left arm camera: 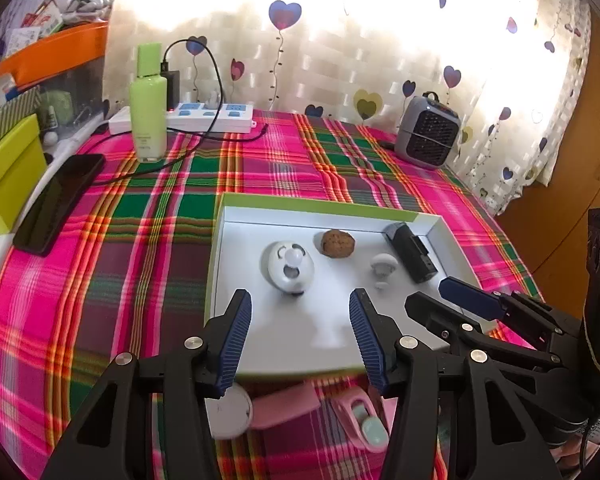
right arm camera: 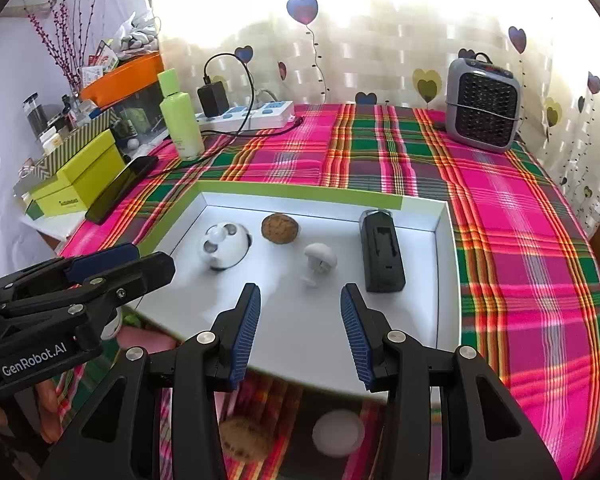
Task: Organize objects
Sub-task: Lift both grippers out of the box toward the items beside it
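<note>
The white tray [right arm camera: 444,264] with a green rim lies at the middle of the plaid-covered counter [right arm camera: 520,240], and the sorted things sit in its far half. From left to right these are a white ball toy [right arm camera: 224,246], a walnut [right arm camera: 280,229], a small white mushroom-shaped piece [right arm camera: 319,258] and a black rectangular device [right arm camera: 382,254], each apart from the next.

The left tongs [left arm camera: 300,332] hang over the tray's near left part, jaws apart and empty. The right tongs [right arm camera: 300,328] hang over its near middle, jaws likewise apart with nothing between them.

Things not yet sorted lie on the cloth at six o'clock of the tray: a white disc [left arm camera: 228,412], a pink flat piece [left arm camera: 288,406] and a pink clip-like item [left arm camera: 360,420] under the left tongs, a second walnut [right arm camera: 246,438] and a white round puck [right arm camera: 338,432] under the right.

The walnut looks light, hard and apt to roll, so a hold across its widest part would suit. The disc and puck seem light, smooth and low, best pinched across their edges. The pink piece looks thin and may need lifting by one edge.

At ten o'clock of the tray stand a phone [left arm camera: 58,202], a green bottle [left arm camera: 148,108] and a power strip [left arm camera: 204,118] with a trailing cable; at two o'clock sits a small heater [right arm camera: 482,108]. All are well clear, and only the tray's near wall stands between the loose things and the tray.
</note>
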Demonstrator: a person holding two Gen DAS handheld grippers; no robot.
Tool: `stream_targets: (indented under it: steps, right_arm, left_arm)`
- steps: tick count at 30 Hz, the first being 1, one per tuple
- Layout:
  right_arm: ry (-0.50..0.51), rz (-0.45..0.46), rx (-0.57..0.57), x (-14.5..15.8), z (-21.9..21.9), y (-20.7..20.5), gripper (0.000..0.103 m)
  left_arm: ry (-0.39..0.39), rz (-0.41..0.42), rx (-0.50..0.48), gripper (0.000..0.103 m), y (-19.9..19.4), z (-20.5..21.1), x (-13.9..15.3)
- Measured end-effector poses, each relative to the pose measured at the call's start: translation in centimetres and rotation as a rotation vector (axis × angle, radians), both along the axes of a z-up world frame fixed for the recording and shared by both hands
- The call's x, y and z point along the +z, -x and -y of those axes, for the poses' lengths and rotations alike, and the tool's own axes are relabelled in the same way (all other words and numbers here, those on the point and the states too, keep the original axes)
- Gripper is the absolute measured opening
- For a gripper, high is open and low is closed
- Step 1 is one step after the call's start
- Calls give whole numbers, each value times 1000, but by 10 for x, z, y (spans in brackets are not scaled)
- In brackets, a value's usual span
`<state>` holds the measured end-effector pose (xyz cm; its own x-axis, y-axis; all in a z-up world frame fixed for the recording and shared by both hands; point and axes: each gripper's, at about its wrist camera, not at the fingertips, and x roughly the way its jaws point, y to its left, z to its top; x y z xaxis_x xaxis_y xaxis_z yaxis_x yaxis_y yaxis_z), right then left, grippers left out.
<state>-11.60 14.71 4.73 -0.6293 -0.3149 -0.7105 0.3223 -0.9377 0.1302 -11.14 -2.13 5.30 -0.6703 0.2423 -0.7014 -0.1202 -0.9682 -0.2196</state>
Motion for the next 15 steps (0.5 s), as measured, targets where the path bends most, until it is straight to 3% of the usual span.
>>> stream_targets:
  steps: [15]
  right_arm:
    - [24, -23, -6, 1, -5, -44, 43]
  left_arm:
    - [-14, -25, 16, 51, -46, 9, -4]
